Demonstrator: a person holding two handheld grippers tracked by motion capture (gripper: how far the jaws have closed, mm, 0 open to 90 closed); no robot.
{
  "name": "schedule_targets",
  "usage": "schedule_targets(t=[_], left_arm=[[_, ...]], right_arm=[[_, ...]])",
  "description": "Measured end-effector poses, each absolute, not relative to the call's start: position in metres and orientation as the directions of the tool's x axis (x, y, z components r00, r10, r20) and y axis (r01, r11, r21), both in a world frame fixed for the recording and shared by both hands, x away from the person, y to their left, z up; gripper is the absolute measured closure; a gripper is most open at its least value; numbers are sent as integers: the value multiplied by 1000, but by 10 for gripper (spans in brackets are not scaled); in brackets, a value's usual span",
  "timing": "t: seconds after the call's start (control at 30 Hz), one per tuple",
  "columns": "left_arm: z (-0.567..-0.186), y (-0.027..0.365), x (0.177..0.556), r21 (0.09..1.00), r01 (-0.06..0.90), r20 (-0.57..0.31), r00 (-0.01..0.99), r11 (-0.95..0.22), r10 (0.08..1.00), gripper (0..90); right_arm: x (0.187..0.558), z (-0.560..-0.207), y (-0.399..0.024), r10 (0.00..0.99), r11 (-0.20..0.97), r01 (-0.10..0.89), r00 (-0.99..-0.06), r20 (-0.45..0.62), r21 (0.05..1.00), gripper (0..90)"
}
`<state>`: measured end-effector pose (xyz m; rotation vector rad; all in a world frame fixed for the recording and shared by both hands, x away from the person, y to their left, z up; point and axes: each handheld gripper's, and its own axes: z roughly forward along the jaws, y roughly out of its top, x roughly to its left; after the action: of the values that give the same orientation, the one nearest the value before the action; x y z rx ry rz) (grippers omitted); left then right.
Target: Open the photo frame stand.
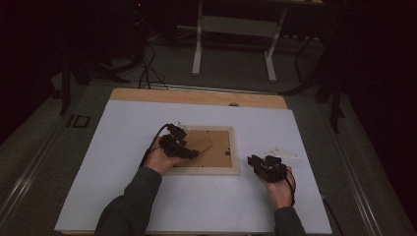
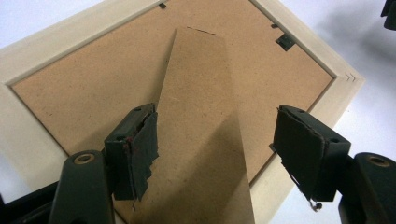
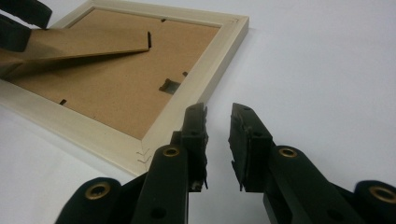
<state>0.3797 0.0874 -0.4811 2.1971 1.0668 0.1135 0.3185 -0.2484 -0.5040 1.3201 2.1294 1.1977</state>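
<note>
The picture frame [image 1: 204,150] lies face down on the table [image 1: 123,196], so its stand [image 2: 201,126] is reachable. The left claw [image 2: 215,140] is wide apart around the raised stand, not pressing. The right claw [image 3: 218,140] waits beside the frame's corner, nearly together, holding nothing.

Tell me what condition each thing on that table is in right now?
Picture frame: lying face down, brown backing board up.
Stand flap: lifted off the backing board, tilted up.
Left hand-held gripper: open, one jaw on each side of the flap, not pressing it.
Right hand-held gripper: jaws a narrow gap apart, holding nothing, beside the frame's corner.
Small white piece: lying flat on the table.
</note>
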Motion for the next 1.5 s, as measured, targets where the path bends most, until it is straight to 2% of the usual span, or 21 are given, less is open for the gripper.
schedule_targets(t=[0.27, 0.5, 0.87, 0.97, 1.1, 1.27, 1.5], left_arm=[[-484, 90, 388, 600, 676, -241, 662, -427, 710, 333], [-487, 90, 390, 585, 669, -192, 664, -459, 723, 304], [-494, 83, 389, 554, 671, -188, 678, -494, 710, 298], [-494, 82, 388, 550, 662, -154, 679, -508, 718, 360], [-494, 82, 388, 547, 663, -149, 678, -512, 719, 377], [-495, 83, 388, 549, 660, -166, 687, -512, 708, 335], [-497, 84, 388, 551, 663, -175, 685, -506, 707, 339]], right_arm=[[319, -505, -249, 860, 200, 557, -494, 128, 806, 753], [319, -506, -249, 859, 198, 558, -495, 132, 806, 754], [320, -506, -249, 858, 197, 560, -495, 134, 805, 754], [320, -506, -250, 858, 196, 560, -495, 136, 805, 754], [320, -506, -249, 858, 197, 560, -496, 135, 805, 754], [320, -506, -249, 858, 196, 560, -495, 136, 805, 754], [320, -506, -249, 857, 197, 559, -497, 135, 805, 753]])
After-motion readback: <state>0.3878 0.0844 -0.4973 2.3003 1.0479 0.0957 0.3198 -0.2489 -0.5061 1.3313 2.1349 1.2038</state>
